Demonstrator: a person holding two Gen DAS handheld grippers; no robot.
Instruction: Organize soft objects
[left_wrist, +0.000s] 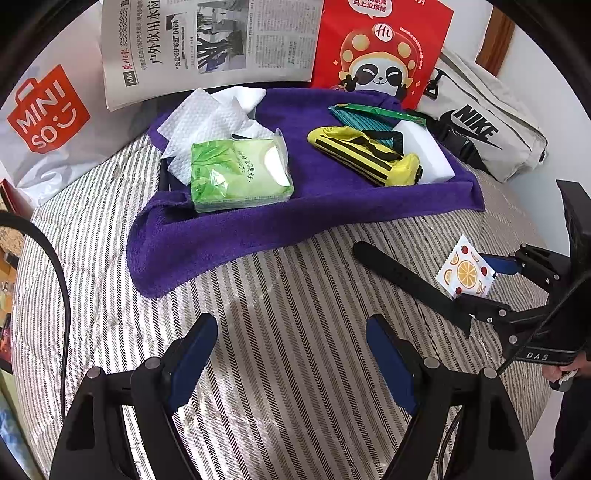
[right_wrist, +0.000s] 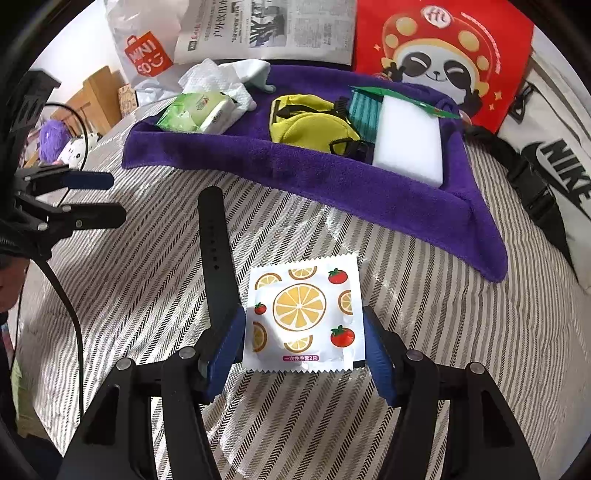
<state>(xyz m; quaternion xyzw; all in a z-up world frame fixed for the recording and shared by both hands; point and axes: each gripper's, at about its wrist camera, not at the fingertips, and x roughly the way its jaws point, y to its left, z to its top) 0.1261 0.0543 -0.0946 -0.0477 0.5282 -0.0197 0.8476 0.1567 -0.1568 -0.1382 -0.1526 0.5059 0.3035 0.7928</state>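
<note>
left gripper (left_wrist: 291, 354) fingers apart | purple towel (left_wrist: 258, 229) ahead | striped cloth (left_wrist: 288, 295) beneath

Newspaper (left_wrist: 207, 48), red panda bag (left_wrist: 380, 48)

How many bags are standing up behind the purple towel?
3. The white Miniso bag is on the left, the red panda bag right of the newspaper, and the grey Nike bag far right. More might be hidden.

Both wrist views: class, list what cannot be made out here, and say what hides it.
- Strap: near end hidden behind the right gripper in the right view.
- Towel: what props its raised edges is covered, both views.
- Newspaper: top cut by the frame, both views.
- Packet: whether the pads press it is unclear.
</note>
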